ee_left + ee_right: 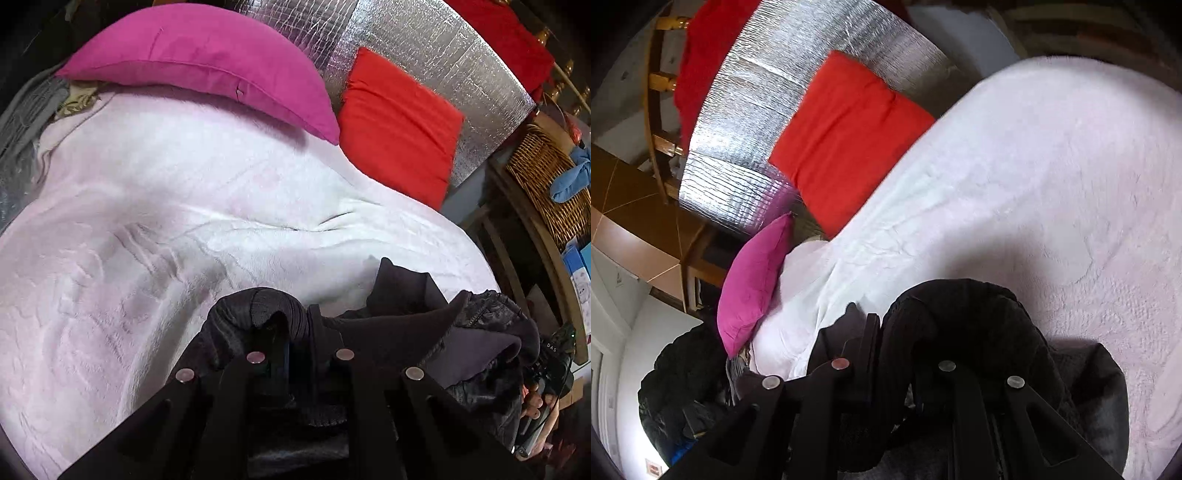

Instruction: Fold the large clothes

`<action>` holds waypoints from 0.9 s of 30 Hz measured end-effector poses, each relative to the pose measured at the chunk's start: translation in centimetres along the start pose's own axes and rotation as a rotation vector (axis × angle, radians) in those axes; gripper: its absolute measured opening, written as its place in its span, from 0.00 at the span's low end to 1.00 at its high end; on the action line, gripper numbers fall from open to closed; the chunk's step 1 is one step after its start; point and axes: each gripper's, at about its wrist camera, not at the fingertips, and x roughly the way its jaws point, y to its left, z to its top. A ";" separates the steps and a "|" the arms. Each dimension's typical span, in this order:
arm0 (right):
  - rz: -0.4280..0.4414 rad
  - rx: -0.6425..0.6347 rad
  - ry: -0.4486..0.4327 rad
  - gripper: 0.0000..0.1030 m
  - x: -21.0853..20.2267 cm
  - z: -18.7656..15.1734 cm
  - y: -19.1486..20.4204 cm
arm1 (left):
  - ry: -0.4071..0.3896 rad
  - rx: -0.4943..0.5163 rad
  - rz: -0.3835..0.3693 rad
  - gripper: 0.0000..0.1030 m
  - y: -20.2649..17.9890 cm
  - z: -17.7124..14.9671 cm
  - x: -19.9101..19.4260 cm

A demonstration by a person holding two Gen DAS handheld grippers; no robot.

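Black ribbed knit bunches between the fingers of the left gripper [295,328], whose jaws are clamped on a cuff or hem of the dark garment [406,332]. The right gripper [882,332] is likewise pinched shut on a thick rolled fold of the same dark garment, seen up close in its own view. From both grips the cloth hangs and slumps over the near edge of the pale pink fleece blanket [184,206] that covers the bed, so the garment is held partly aloft above the bedding rather than spread out.

It looks like a heavy, padded jacket: soft and limp, bulky, with a smoother lining showing in the left wrist view that may slip. The ribbed edges seem the surest places to hold, since they bunch firmly and resist sliding; a grip on the smooth shell would likely creep.

Counted: one dark garment, two grippers, one blanket, one magenta cushion [207,70], one red cushion [399,125], one silver foil panel [424,48] behind them and one wicker basket [546,177] at the side. A hand [535,402] of the person shows at the edge of the left view.
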 end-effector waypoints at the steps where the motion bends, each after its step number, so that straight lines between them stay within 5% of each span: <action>1: 0.008 0.024 0.011 0.16 0.0 0.1 -0.4 | 0.007 -0.009 -0.004 0.12 0.1 0.0 0.1; 5: 0.076 0.049 0.030 0.27 -1.0 0.1 -0.5 | 0.031 -0.072 -0.059 0.19 0.8 -0.5 -0.8; 7: 0.074 0.014 0.033 0.47 -1.8 -0.1 0.3 | -0.006 -0.088 -0.063 0.59 0.9 -1.1 -2.9; 9: 0.092 -0.023 0.016 0.74 -3.2 -0.6 1.3 | -0.107 -0.087 -0.050 0.80 0.7 -1.9 -5.6; 10: 0.095 -0.040 -0.030 0.82 -4.5 -0.7 1.9 | -0.141 -0.082 -0.053 0.80 0.6 -2.3 -6.8; 13: 0.103 -0.076 -0.136 0.83 -8.1 -1.0 2.7 | -0.170 -0.074 -0.041 0.80 -0.2 -4.4 -10.1; 21: -0.054 -0.201 -0.148 0.83 -14.8 -6.0 3.4 | -0.218 -0.177 0.041 0.80 0.3 -13.9 -15.1; 24: -0.087 -0.196 -0.135 0.83 -16.8 -6.9 1.9 | -0.186 -0.155 0.122 0.80 1.1 -14.7 -15.0; 27: -0.119 -0.163 -0.099 0.83 -17.9 -6.3 -0.4 | -0.148 -0.183 0.127 0.80 3.2 -14.6 -14.8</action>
